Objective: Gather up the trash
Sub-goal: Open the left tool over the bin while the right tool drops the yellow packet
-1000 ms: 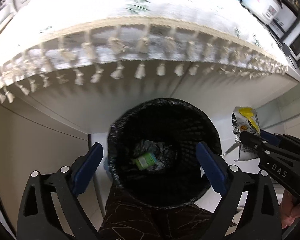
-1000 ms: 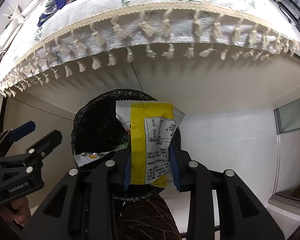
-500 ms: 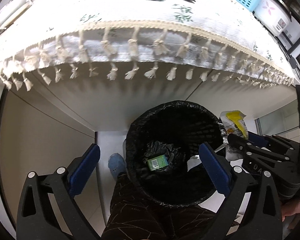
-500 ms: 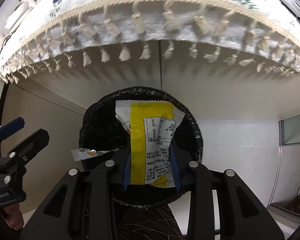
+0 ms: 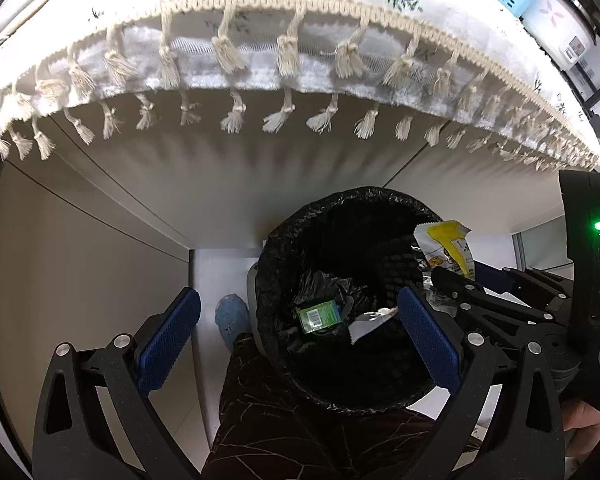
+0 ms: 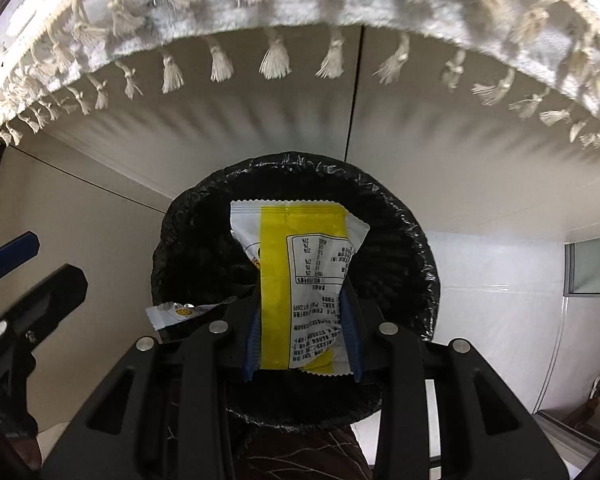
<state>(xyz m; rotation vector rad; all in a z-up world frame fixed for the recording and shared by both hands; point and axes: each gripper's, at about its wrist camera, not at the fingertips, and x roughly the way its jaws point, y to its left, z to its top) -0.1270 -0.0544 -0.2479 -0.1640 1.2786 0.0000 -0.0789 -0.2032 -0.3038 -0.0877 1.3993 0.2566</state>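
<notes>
The right gripper [image 6: 303, 336] points steeply down over the black-lined waste bin [image 6: 412, 240], its blue pads on either side of a yellow-and-white snack wrapper [image 6: 300, 264]; the jaws are easing apart with the wrapper still standing between them, touching both pads. The back panel faces up, carrying a boxed table and lines of small print too fine to read. The left gripper [image 5: 296, 344] hangs wide open and empty above the same bin. Down inside lie a small green packet [image 5: 318, 316], its label unreadable, and a white scrap of wrapper [image 5: 366, 322]. A fringed tablecloth [image 5: 260, 12] overhangs the counter behind.
</notes>
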